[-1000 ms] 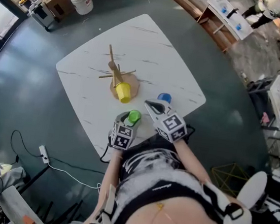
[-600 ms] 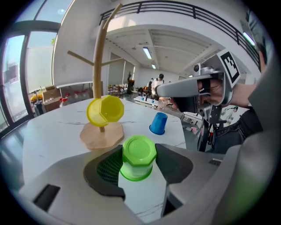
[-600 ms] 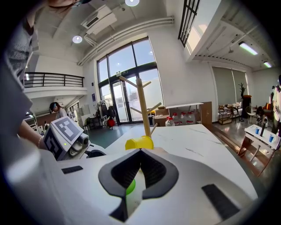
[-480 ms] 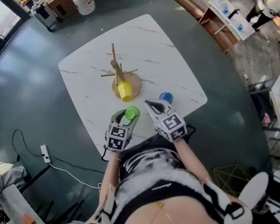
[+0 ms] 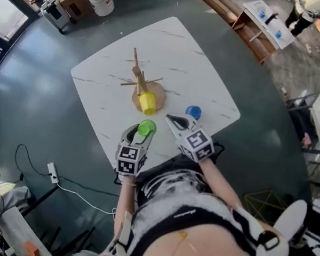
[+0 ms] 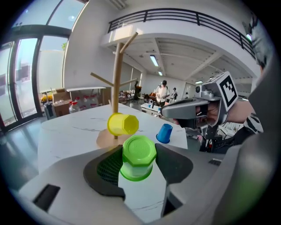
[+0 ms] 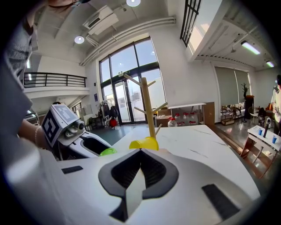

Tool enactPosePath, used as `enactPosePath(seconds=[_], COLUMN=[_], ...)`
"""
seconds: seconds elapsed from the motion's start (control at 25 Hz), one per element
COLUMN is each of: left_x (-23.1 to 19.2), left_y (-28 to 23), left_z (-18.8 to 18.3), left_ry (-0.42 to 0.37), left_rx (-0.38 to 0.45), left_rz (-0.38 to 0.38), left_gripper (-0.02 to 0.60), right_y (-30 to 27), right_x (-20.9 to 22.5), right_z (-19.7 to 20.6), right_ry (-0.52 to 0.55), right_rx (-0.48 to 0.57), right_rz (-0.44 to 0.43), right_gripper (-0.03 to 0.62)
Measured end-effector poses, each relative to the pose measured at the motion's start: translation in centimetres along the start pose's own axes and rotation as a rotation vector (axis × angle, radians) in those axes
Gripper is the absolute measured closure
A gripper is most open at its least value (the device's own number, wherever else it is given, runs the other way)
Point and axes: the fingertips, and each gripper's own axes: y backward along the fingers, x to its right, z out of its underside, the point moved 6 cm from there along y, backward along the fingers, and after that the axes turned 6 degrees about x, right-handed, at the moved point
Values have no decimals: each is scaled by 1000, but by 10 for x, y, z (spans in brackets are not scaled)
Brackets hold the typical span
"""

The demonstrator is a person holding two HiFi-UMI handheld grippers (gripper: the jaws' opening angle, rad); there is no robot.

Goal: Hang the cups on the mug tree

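Green cup [image 6: 138, 154] sits inverted, clamped by left gripper [image 6: 138, 147].

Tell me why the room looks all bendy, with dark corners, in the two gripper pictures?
Left gripper view: a wide-angle lens bows the balcony railing and darkens the corners, yet the green cup stays sharp. Right gripper view: same bending and dark rim, and the big windows look very bright. Head view: bent too, near its edges; the white table is evenly lit and sharp.

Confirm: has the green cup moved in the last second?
Yes. The green cup, in the left tool, shifted leftward in the head view, away from the blue cup.
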Motion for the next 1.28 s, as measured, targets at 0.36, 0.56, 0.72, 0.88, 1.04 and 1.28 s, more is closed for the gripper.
enactPosePath(seconds=[0.36, 0.56, 0.72, 0.88, 1.04, 1.28], left_x=[-22, -31, -38, -44, -49, -56], left_y=[29, 43, 55, 65, 70, 77], left_z=[-15, -28, -40, -56, -62, -82], left_ry=[39, 38, 52, 73, 64, 81], left_rx=[67, 115, 163, 219, 256, 340], left_rz=[-76, -103, -130, -152, -159, -156], left_gripper=[342, 342, 342, 342, 342, 342], right_y=[-9, -13, -17, -19, -21, -20], right_x=[-7, -12, -14, -16, -15, -15], right_z=[0, -1, -1, -3, -2, -2], right_ry=[7, 11, 21, 16, 13, 23], right_rx=[0, -8, 5, -8, 5, 3], right_rz=[-24, -37, -49, -51, -51, -51], right_gripper=[591, 591, 591, 591, 591, 591])
